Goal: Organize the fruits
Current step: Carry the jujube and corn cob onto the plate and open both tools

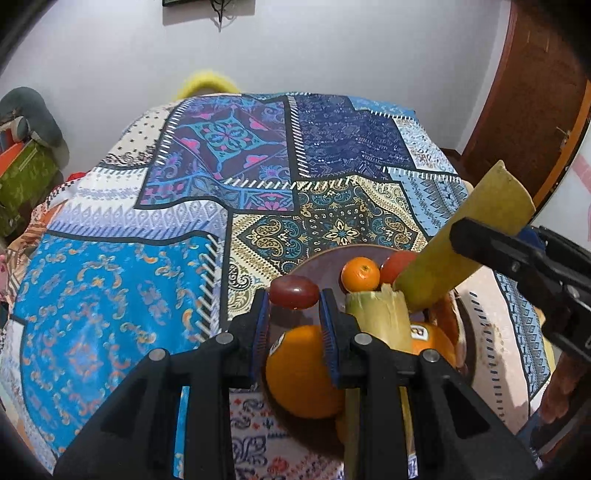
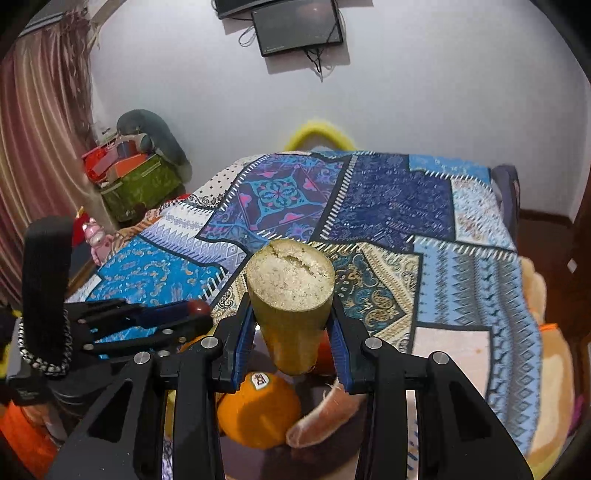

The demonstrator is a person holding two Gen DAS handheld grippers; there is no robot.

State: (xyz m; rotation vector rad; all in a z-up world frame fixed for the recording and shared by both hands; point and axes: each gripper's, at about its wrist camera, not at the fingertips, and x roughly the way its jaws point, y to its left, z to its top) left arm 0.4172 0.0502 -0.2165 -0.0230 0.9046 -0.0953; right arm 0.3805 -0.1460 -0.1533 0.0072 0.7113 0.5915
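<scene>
Yellow-green cane stalk (image 2: 291,314), pale cut end

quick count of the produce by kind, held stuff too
large round oranges: 2
small orange mandarin: 1
round red tomato: 1
dark red oval fruit: 1
yellow-green cane stalk pieces: 2
peeled orange carrot: 1
total: 8

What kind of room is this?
Probably a bedroom or living room at home: a patchwork cloth covers a big surface, a curtain hangs beside it, and a screen is on the wall.
</scene>
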